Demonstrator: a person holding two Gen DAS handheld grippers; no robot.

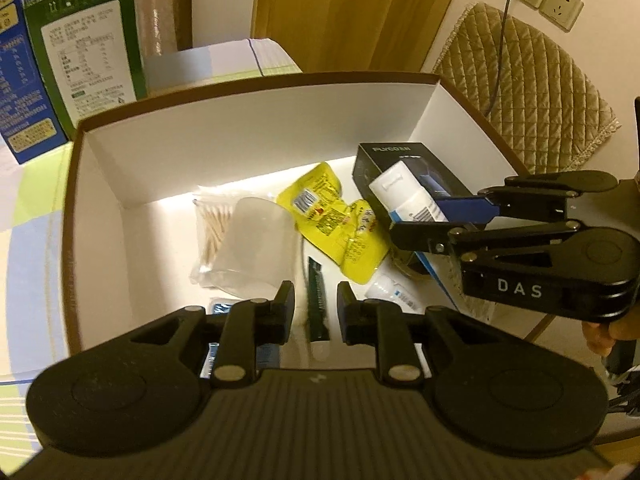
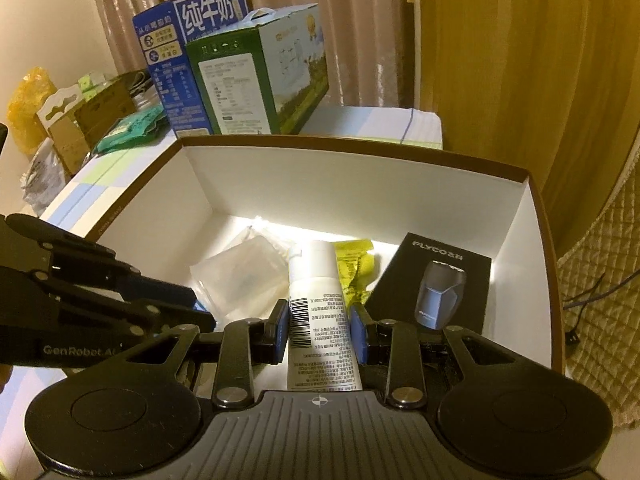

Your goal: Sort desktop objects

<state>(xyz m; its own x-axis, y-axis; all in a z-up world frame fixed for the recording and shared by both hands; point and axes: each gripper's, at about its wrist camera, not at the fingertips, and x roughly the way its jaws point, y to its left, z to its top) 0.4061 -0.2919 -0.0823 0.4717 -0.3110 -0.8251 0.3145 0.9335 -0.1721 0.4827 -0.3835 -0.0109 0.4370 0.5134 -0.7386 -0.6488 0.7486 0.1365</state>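
A brown-rimmed white cardboard box (image 1: 256,128) (image 2: 360,184) holds the sorted items. My right gripper (image 2: 320,322) is shut on a white tube with a barcode (image 2: 318,312) and holds it over the box; it shows in the left wrist view (image 1: 408,196) too. My left gripper (image 1: 316,304) is open and empty above a dark green tube (image 1: 317,304) lying on the box floor. Inside are a black FLYCO shaver box (image 2: 436,288) (image 1: 400,160), yellow sachets (image 1: 332,220), a clear plastic cup (image 1: 256,240) and a bag of cotton swabs (image 1: 212,228).
Blue and green milk cartons (image 2: 236,68) stand behind the box. Bags and small cartons (image 2: 80,120) lie at the far left of the table. A quilted chair back (image 1: 532,92) stands to the right, curtains behind.
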